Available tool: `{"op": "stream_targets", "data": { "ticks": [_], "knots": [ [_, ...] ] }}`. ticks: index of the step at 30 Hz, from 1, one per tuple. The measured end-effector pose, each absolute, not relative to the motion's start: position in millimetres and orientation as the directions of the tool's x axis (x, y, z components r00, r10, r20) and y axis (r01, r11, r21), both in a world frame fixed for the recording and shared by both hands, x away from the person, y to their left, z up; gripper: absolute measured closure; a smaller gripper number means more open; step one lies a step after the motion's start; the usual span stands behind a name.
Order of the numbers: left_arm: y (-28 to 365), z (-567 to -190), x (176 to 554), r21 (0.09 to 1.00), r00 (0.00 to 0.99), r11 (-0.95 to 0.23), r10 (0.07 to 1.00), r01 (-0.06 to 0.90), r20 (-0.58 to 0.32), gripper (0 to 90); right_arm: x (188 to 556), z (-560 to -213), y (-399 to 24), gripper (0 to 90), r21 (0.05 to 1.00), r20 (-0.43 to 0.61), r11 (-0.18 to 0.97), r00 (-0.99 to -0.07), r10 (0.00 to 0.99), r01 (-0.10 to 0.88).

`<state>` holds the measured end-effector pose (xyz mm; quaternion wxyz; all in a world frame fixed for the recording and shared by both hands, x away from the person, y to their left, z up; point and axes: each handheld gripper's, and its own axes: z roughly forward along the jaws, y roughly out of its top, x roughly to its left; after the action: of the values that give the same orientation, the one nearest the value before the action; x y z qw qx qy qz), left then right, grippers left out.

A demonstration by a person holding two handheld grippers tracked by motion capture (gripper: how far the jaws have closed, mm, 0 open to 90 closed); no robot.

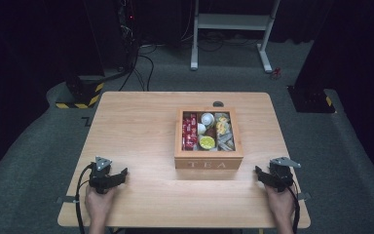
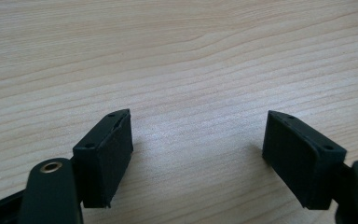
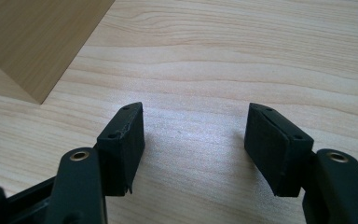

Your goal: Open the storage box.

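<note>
Risk, box sliding: the light wooden box with the word TEA on its front (image 1: 208, 163) stands free on the pale wooden table (image 1: 136, 126). I judge that a push from only one side would make it slide or turn.
Risk, contents: the box has no lid on it, so a jaw that comes in too low over the rim could knock the small things out.
Left gripper (image 2: 198, 154): jaws apart, nothing between them, low over bare table, well to the left of the box.
Right gripper (image 3: 195, 140): jaws wide apart and empty, near the box's front right corner, not touching it.
Box, place: middle of the table, between the two grippers and a little farther away.
Box, look: square, with compartments inside; red packets (image 1: 190, 130) at left, white cups (image 1: 206, 119) and a yellow round piece (image 1: 207, 142) in the middle, pale packets (image 1: 224, 134) at right.
</note>
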<state>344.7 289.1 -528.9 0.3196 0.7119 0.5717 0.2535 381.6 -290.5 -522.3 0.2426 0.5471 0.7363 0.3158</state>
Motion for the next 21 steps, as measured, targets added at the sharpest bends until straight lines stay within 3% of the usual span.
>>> {"op": "stream_targets", "data": {
  "ticks": [21],
  "knots": [
    [289.0,-528.9,344.6,0.745,0.216,-0.141,0.976,0.652,-0.005,24.5,378.7,-522.1,-290.4,43.8,0.734,-0.013,0.197,-0.277,0.961,0.65]
  ]
}}
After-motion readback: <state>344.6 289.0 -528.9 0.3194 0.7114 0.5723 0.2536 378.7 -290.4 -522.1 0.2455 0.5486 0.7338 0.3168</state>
